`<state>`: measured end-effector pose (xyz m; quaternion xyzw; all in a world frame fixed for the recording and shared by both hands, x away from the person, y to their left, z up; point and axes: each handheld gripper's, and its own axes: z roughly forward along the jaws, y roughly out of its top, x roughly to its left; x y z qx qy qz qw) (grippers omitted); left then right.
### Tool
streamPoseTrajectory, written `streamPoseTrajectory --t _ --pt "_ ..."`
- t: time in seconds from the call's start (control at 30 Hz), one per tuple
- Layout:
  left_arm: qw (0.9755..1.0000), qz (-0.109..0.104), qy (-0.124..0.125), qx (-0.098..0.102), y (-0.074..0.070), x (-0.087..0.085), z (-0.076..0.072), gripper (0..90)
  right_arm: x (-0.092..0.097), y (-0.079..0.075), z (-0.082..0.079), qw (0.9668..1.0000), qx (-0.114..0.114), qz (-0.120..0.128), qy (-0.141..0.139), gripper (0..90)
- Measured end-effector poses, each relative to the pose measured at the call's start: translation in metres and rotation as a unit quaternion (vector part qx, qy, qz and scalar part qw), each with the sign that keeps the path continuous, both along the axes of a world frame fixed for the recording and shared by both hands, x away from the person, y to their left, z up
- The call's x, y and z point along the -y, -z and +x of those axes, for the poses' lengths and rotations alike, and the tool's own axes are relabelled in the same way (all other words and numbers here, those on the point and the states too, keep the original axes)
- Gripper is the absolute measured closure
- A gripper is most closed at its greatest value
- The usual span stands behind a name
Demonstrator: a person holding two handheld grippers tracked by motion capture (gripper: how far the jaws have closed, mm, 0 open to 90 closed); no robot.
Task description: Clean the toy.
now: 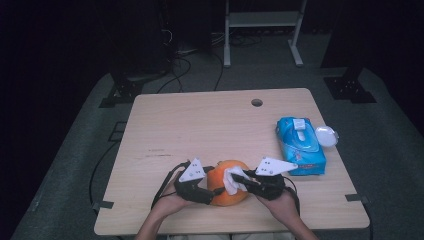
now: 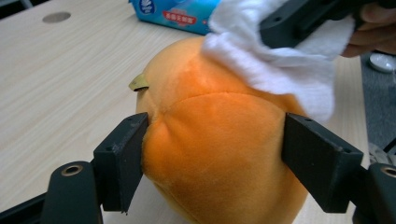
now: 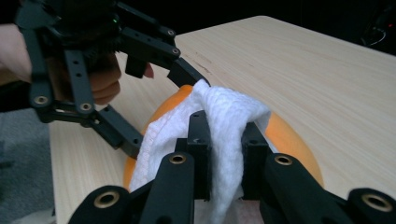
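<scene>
Both my claws are on 1 soft orange toy (image 1: pixel 227 183) near my edge of the table (image 1: pixel 200 125). My left claw (image 2: pixel 212 154) hugs its round, fuzzy body, 1 black block pressing each side, so it is clamped on the toy. My right claw (image 3: pixel 223 154) is squeezed tight on 1 white cloth (image 3: pixel 224 121). That cloth feels bumpy like a towel and drapes over the top of the toy. A small brown stem (image 2: pixel 138 84) sticks out of the toy. My table is pale wood with 1 round hole (image 1: pixel 256 102). To my right lies 1 shiny blue pack of wipes (image 1: pixel 300 145), and 1 round white lid (image 1: pixel 326 135) touches it. Nothing stands between the toy and my claws.
</scene>
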<state>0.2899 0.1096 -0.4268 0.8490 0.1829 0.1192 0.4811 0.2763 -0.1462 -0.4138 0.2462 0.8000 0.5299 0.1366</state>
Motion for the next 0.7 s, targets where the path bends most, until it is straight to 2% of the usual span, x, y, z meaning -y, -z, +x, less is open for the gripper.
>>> streamPoseTrajectory --t 0.03,0.1,0.2,0.23,0.27,0.3,0.33,0.4,0.43,0.47,0.53,0.6,0.7 --pt "1.0 0.002 0.002 0.003 -0.001 0.0 -0.001 24.6 0.0 0.0 0.0 1.0 0.0 0.0 0.0 78.1" --pt "0.9999 -0.012 -0.001 0.0 -0.001 -0.002 0.0 23.3 0.003 0.001 0.003 0.9999 -0.004 -0.009 0.003 78.2" --pt "0.9993 -0.019 -0.022 -0.025 0.001 -0.006 0.005 12.9 0.014 0.007 0.009 0.9995 -0.016 -0.005 0.026 78.2" --pt "0.999 -0.019 -0.02 -0.035 0.003 -0.006 0.006 12.9 0.014 0.007 0.009 0.9995 -0.016 -0.005 0.026 78.2" --pt "0.999 -0.016 -0.015 -0.039 0.005 -0.004 0.006 16.8 0.015 0.006 0.011 0.9994 -0.019 -0.001 0.03 78.1" --pt "0.9992 -0.014 -0.007 -0.038 0.007 -0.003 0.005 16.8 0.015 0.006 0.011 0.9994 -0.019 -0.001 0.03 78.1" --pt "0.9995 -0.007 -0.004 -0.032 0.007 0.0 0.004 22.1 0.012 0.005 0.008 0.9995 -0.017 0.001 0.029 78.1" --pt "0.9996 0.0 -0.01 -0.026 0.005 0.002 0.003 22.7 0.009 0.004 0.005 0.9995 -0.013 0.002 0.028 78.1" --pt "0.9997 0.003 -0.011 -0.022 0.004 0.002 0.003 23.5 0.006 0.003 0.003 0.9997 -0.01 0.004 0.023 78.1" --pt "0.9997 0.003 -0.011 -0.02 0.004 0.002 0.003 24.4 0.0 0.0 -0.001 1.0 -0.002 0.009 0.003 78.1" --pt "0.9997 0.006 -0.013 -0.019 0.004 0.001 0.003 25.0 -0.004 -0.001 -0.003 1.0 0.004 0.003 -0.003 78.1" --pt "0.9996 -0.005 -0.013 -0.025 0.005 -0.001 0.003 25.7 -0.006 -0.002 -0.004 0.9998 0.016 -0.01 0.0 78.2" --pt "0.9979 -0.038 -0.018 -0.048 0.006 0.0 0.006 21.0 0.003 0.001 0.003 0.9997 0.004 0.001 0.022 78.2"
